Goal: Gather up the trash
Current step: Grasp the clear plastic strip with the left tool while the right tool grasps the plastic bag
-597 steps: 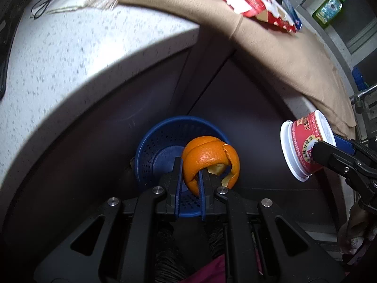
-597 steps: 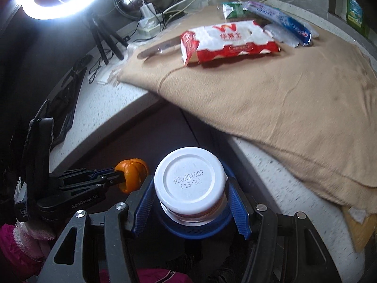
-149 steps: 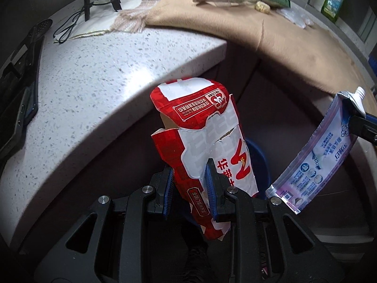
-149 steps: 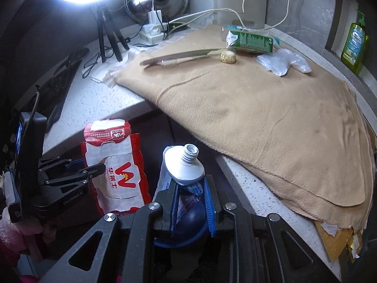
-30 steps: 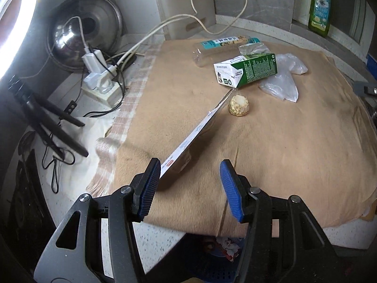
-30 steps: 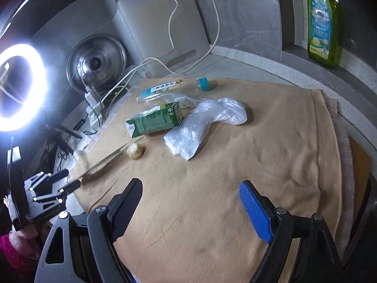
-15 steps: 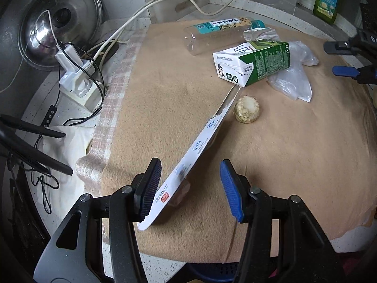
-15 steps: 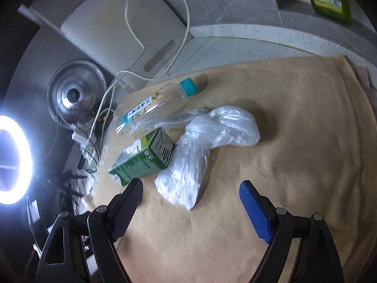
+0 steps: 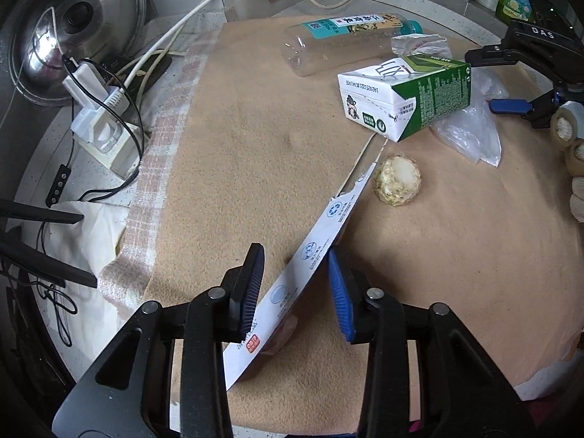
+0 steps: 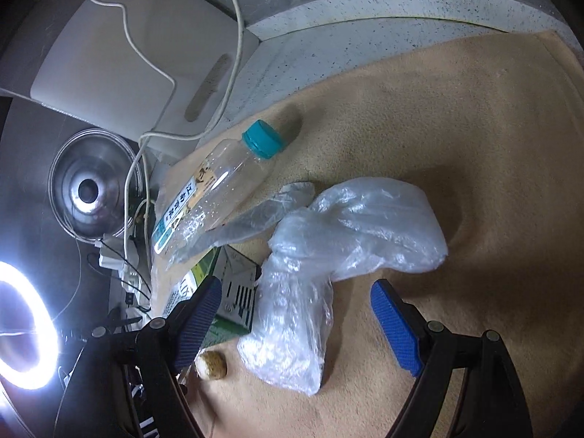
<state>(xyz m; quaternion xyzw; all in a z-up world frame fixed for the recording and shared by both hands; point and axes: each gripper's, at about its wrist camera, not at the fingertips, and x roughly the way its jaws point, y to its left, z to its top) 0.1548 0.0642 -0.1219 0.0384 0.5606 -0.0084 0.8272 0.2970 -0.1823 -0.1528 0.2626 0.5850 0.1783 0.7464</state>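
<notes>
Left gripper [image 9: 295, 292] closing (flat packet [image 9: 314, 252] between)

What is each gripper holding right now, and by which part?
Nothing is held yet. The left gripper jaws are closing around the near end of the flat white wrapper. The right gripper is open over the clear plastic bag.

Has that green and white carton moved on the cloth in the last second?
No. The green carton lies by the clear bottle and the plastic bag as before, one corner near the round stub. Only the camera came closer.
</notes>
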